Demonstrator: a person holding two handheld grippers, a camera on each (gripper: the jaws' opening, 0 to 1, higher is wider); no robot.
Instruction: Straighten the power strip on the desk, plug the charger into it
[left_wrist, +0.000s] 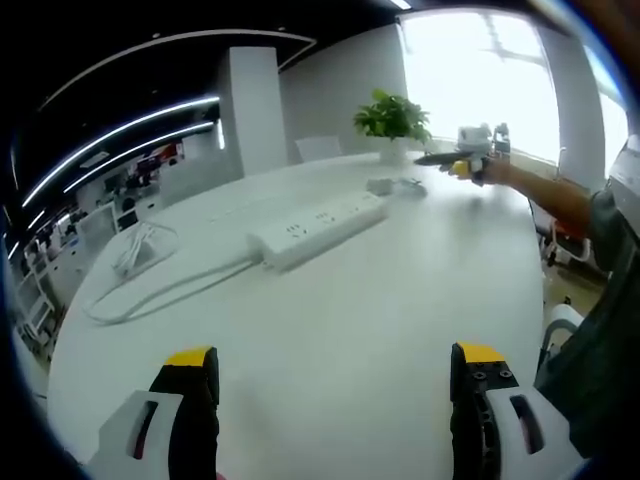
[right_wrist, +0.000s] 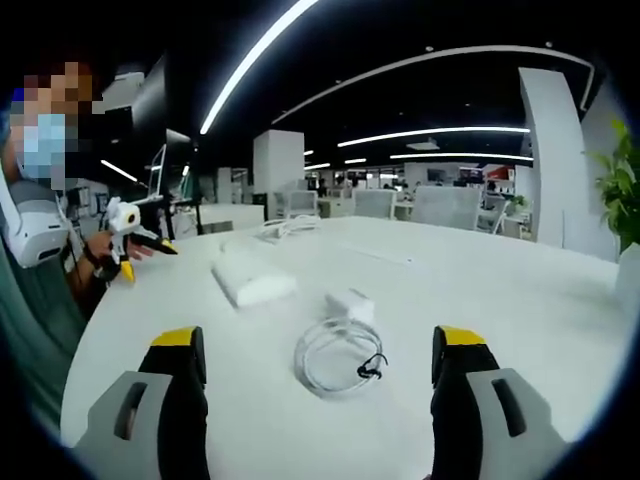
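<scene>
Power strip (left_wrist: 318, 230) lies on the white surface (left_wrist: 380, 320) ahead of the left gripper (left_wrist: 335, 385), whose jaws stand spread and hold nothing. Right gripper (right_wrist: 318, 375) is spread too, empty, and the charger (right_wrist: 349, 304) with its coiled cable (right_wrist: 335, 362) lies just ahead between its jaws. A potted plant (left_wrist: 392, 120) stands beyond the strip.

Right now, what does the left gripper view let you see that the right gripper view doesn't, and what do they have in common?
The left gripper view alone shows the power strip's socket face and its cord looping off to a plug, plus a bright window.

The right gripper view alone shows the charger up close, its coiled cable lying in front of it, and chairs beyond the desk.

Both show the white desk, the power strip, the charger (a small far block in the left gripper view), a potted plant, and each view's own open jaws, holding nothing.
</scene>
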